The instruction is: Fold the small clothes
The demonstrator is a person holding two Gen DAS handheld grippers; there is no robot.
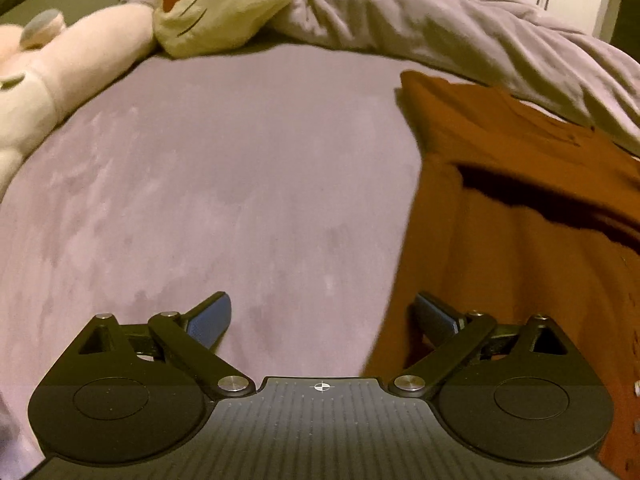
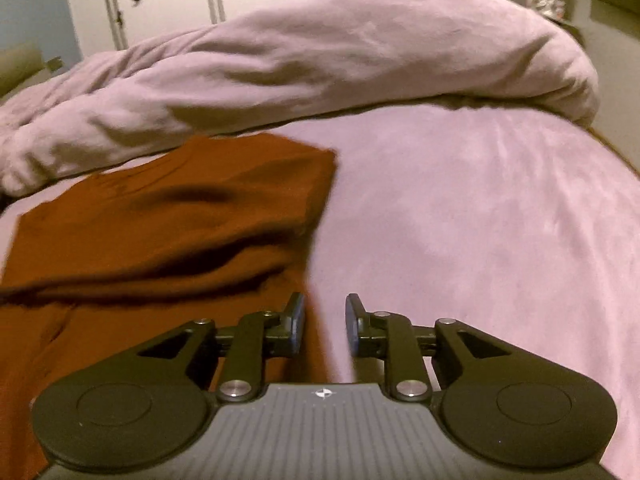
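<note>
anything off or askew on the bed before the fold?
Nothing damaged or spilled. The brown garment isn't lying flat: it is rumpled, with a deep crease across its middle. A bunched-up duvet crowds its far edge, and plush toys lie on the sheet. Both tongs, left and right, are open and hold nothing.
</note>
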